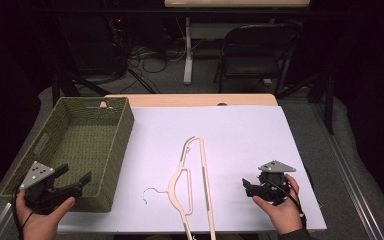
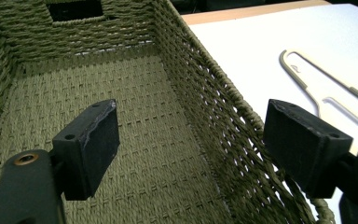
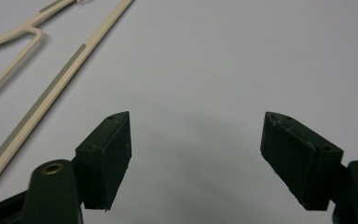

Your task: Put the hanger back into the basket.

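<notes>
Your hanger [image 1: 196, 186] lies flat on the white surface [image 1: 240, 135], long axis running away from you, hook [image 1: 152, 192] pointing left. Your left gripper [image 1: 75, 176] gapes over the basket [image 1: 111, 165] wall; your right gripper [image 1: 246, 184] hangs released, empty.

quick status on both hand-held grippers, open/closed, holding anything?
Left hand-held gripper: open, holding nothing, jaws straddling the right wall of the green woven basket.
Right hand-held gripper: open, holding nothing, above the white table sheet beside the hanger.

Room dark beyond the lit white table sheet [image 1: 240, 145]. Soft shadow under right gripper [image 3: 196, 161]. Near jaws slightly soft; high view low-res, grainy.
</notes>
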Tool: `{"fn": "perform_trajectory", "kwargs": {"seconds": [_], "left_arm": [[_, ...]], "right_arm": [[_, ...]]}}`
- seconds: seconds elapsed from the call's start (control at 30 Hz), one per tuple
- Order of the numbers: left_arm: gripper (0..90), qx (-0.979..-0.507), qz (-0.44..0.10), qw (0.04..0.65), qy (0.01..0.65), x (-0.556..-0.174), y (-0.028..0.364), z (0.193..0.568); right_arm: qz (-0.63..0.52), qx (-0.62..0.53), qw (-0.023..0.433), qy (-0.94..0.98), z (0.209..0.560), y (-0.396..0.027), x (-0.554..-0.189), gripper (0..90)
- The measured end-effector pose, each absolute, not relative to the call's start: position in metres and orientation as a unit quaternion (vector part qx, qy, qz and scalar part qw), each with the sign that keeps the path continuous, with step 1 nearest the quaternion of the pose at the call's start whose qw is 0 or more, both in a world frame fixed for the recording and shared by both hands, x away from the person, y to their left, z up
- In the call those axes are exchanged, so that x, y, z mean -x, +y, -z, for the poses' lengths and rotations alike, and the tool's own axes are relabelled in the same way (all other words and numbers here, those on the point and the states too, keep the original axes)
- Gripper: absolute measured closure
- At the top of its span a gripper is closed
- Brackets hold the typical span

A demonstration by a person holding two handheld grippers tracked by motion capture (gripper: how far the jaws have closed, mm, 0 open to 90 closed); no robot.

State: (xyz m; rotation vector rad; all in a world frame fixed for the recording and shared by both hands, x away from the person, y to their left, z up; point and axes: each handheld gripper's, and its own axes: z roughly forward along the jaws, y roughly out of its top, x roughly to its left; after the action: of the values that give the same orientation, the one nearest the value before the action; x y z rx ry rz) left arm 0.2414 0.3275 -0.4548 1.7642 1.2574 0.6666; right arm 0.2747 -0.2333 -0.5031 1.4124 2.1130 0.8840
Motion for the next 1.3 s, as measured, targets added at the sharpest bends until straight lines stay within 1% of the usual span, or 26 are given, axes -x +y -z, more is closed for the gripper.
{"fn": "perform_trajectory", "kwargs": {"seconds": [0.2,0.37,0.43,0.47,0.63,0.7,0.77,0.8,0.9,1.07,1.2,1.23,1.27,1.3], "left_arm": [[18.6,-0.707,-0.262,0.426,0.5,-0.242,0.326,0.456],[18.6,-0.709,-0.259,0.427,0.497,-0.243,0.323,0.457],[18.6,-0.711,-0.258,0.426,0.496,-0.243,0.322,0.457],[18.6,-0.712,-0.258,0.426,0.495,-0.243,0.321,0.458],[18.6,-0.712,-0.258,0.427,0.494,-0.243,0.32,0.457],[18.7,-0.712,-0.257,0.427,0.494,-0.243,0.32,0.457],[19.1,-0.713,-0.258,0.428,0.493,-0.243,0.32,0.457],[19.1,-0.712,-0.258,0.428,0.492,-0.243,0.319,0.457],[19.2,-0.714,-0.257,0.428,0.491,-0.242,0.319,0.457],[19.5,-0.715,-0.255,0.429,0.49,-0.242,0.318,0.457],[19.5,-0.716,-0.255,0.428,0.49,-0.242,0.318,0.457],[19.7,-0.715,-0.255,0.429,0.489,-0.242,0.318,0.457],[19.7,-0.715,-0.255,0.429,0.489,-0.242,0.317,0.457],[19.8,-0.715,-0.255,0.429,0.49,-0.242,0.317,0.457]], "right_arm": [[-0.299,-0.509,0.194,0.783,0.498,-0.232,-0.286,25.9],[-0.265,-0.501,0.176,0.805,0.497,-0.226,-0.292,24.8],[-0.255,-0.499,0.17,0.811,0.497,-0.223,-0.294,24.1],[-0.255,-0.496,0.175,0.811,0.497,-0.221,-0.295,24.1],[-0.242,-0.491,0.154,0.822,0.491,-0.214,-0.299,29.0],[-0.239,-0.487,0.156,0.825,0.489,-0.211,-0.3,29.0],[-0.231,-0.48,0.149,0.833,0.485,-0.208,-0.302,31.2],[-0.23,-0.479,0.153,0.833,0.484,-0.206,-0.304,31.9],[-0.215,-0.478,0.142,0.839,0.48,-0.202,-0.307,38.0],[-0.181,-0.48,0.139,0.847,0.474,-0.192,-0.317,38.5],[-0.178,-0.499,0.125,0.839,0.468,-0.187,-0.325,38.7],[-0.175,-0.498,0.117,0.841,0.465,-0.187,-0.327,39.4],[-0.18,-0.5,0.121,0.839,0.465,-0.185,-0.329,41.3],[-0.178,-0.499,0.11,0.841,0.463,-0.185,-0.33,41.9]]}}
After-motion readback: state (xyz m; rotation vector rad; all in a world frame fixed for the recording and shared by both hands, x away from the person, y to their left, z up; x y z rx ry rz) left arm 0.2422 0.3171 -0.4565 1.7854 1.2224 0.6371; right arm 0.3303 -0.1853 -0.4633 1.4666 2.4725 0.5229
